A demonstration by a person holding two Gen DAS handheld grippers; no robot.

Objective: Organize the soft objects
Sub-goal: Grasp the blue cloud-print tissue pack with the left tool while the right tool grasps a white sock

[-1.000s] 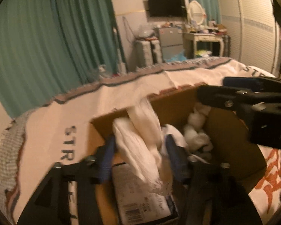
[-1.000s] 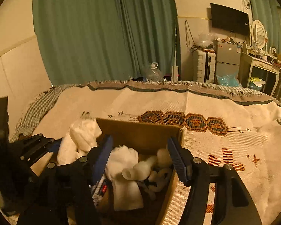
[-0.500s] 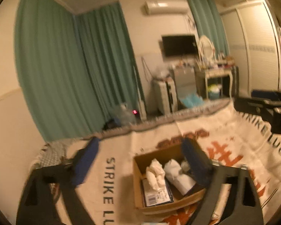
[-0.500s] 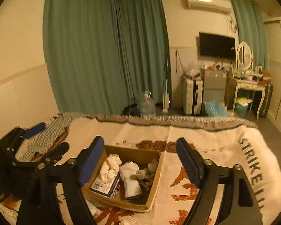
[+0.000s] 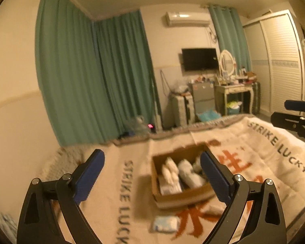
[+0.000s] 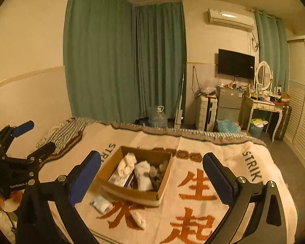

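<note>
**Both Grippers Clear of Box**

Left wrist view: our left gripper [image 5: 152, 174] stood wide and empty above the cardboard box [image 5: 181, 200], where white soft items [image 5: 190, 174] lay.

Right wrist view: our right gripper [image 6: 151, 175] was opening, nothing between its fingers; 2 soft items [image 6: 101, 203] lay on the blanket [image 6: 244, 174] beside the box, likely next.

A lived-in bedroom in a home — the lower half of both views is a bed under a cream woven blanket with orange characters and dark lettering [image 6: 203, 162]. Floor-length green curtains [image 6: 122, 61] fill the upper middle. At upper right hang a white wall air conditioner [image 6: 230, 19] and a black flat television [image 6: 236, 63]; below them stand a white dressing table with an oval mirror [image 6: 263, 93], a small grey fridge [image 6: 228, 103] and white louvred wardrobe doors [image 6: 303, 101].
</note>
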